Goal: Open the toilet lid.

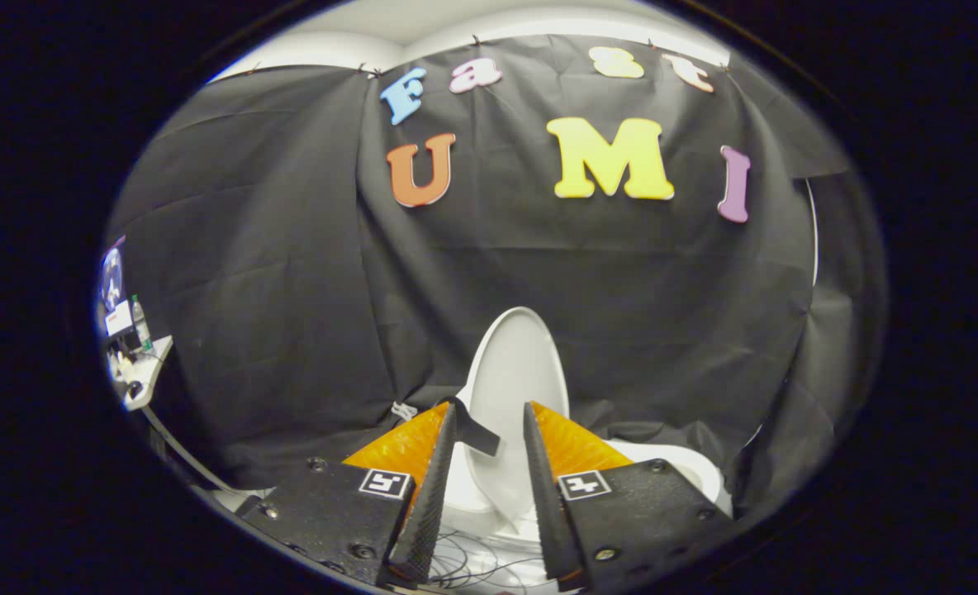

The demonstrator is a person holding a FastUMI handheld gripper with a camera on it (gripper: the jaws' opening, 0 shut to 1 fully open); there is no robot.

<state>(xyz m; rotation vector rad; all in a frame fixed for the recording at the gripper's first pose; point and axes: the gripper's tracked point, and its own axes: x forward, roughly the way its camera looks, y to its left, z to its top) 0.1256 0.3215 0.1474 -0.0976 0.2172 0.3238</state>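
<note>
With its two fingers parted and holding nothing, the claw faces the toilet lid, which stands upright just beyond them, long axis vertical, over the toilet bowl.

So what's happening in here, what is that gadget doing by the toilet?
A person is holding a two-fingered tool with a camera on it, aimed at a white toilet set against a black cloth wall. The toilet lid stands raised, upright just ahead of the fingers. A black strap hangs at the lid's edge by one finger. The fingers are apart and press on nothing. A desk with clutter sits off to one side.
</note>
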